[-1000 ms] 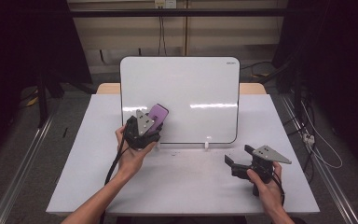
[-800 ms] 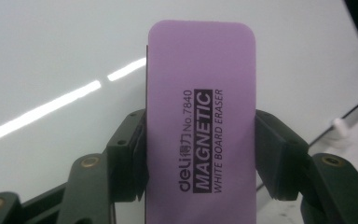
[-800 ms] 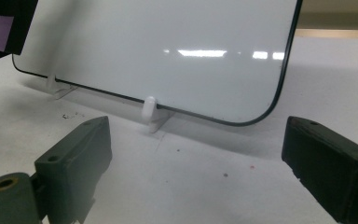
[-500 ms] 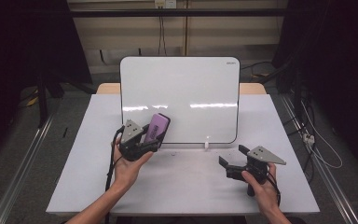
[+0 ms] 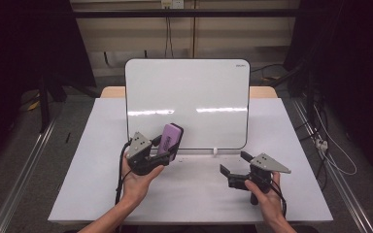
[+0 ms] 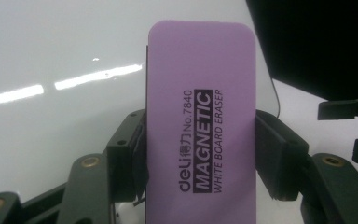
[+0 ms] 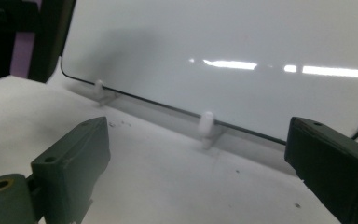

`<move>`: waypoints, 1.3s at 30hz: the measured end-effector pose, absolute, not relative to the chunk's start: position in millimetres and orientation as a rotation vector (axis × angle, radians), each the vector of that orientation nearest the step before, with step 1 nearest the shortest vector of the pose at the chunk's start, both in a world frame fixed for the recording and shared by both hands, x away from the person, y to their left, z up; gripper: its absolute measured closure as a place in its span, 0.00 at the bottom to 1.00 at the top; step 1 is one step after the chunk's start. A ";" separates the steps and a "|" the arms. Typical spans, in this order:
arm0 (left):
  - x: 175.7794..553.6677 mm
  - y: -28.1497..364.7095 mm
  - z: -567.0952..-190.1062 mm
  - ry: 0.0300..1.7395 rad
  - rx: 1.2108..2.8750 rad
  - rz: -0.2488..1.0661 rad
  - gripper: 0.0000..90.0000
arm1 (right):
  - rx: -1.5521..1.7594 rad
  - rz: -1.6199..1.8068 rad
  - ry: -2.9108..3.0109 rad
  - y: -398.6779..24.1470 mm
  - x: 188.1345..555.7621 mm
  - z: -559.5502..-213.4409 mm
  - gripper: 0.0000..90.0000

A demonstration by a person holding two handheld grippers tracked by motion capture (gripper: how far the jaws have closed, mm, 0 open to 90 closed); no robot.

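A purple magnetic whiteboard eraser (image 5: pixel 171 137) stands upright between the jaws of my left gripper (image 5: pixel 161 149), which is shut on its two long sides. Up close, the eraser (image 6: pixel 200 116) has its printed face toward the camera, with the left gripper (image 6: pixel 203 140) pressing on both edges. It hangs in front of the lower left corner of the white board (image 5: pixel 187 97); whether it touches the board I cannot tell. My right gripper (image 5: pixel 234 163) is held low over the table at the right, open, with nothing between its jaws (image 7: pixel 205 154).
The board (image 7: pixel 214 37) stands upright on small white feet (image 7: pixel 206 126) on the white table (image 5: pixel 194 194). Beyond the table lie dark floor, rails and cables. The right gripper (image 6: pixel 354 126) shows at the edge of the left gripper view.
The left gripper has carried the eraser down along the board's lower left, toward the person. The right gripper has drifted a little to the left.
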State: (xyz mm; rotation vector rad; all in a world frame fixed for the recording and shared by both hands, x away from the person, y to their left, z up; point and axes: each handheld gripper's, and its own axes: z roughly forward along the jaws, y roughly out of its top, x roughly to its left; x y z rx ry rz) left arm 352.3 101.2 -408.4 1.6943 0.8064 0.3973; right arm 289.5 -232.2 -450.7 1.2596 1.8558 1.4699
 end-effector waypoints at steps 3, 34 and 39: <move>350.3 97.6 -409.1 0.789 1.682 0.382 0.46 | 1.225 1.523 1.834 -225.1 292.5 -445.0 0.05; 346.8 68.9 -416.1 0.765 1.677 0.375 0.46 | 1.242 1.961 1.635 -170.0 320.9 -418.4 0.13; 343.4 69.8 -416.4 0.759 1.674 0.387 0.46 | 1.284 1.994 1.609 -165.2 321.7 -419.6 0.18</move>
